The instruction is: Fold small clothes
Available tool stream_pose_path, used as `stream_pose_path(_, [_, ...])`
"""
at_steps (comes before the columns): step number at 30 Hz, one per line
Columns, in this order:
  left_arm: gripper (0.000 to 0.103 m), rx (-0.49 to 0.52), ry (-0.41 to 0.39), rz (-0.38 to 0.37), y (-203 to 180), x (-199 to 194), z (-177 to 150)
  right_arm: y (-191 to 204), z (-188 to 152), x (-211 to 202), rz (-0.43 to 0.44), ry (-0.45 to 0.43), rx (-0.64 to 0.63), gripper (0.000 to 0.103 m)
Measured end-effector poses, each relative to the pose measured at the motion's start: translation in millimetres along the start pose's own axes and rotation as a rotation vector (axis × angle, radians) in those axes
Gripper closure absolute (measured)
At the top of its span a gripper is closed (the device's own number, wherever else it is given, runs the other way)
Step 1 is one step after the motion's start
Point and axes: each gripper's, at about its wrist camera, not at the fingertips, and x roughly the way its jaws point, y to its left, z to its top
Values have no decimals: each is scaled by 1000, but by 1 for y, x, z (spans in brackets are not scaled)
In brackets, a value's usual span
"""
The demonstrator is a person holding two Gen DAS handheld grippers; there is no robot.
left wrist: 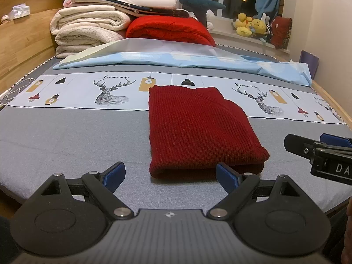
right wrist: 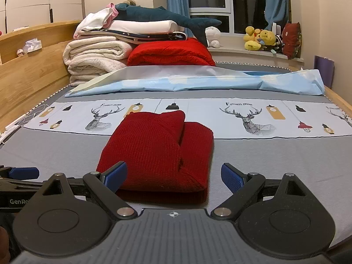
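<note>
Trouble looked most likely at the loose right-hand fold of the red sweater (right wrist: 158,149), lying folded on the bed (left wrist: 77,132): nudged, it might spring apart. Left tongs (left wrist: 170,176) and right tongs (right wrist: 173,177) stood apart, empty, just before it.

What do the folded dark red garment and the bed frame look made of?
The folded dark red garment looks like thick knitted wool or acrylic yarn, matte: a regular ribbed stitch grid shows, though the fibre can't be told. The light brown bed frame looks like wood with a smooth satin finish: plank seams and grain show.
</note>
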Motion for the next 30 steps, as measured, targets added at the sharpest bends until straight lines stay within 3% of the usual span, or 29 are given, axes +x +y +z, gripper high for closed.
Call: stream_pose_path(30, [11,0,-5,-1,0,0,-3,2,-3,-1,14,9,-11,10])
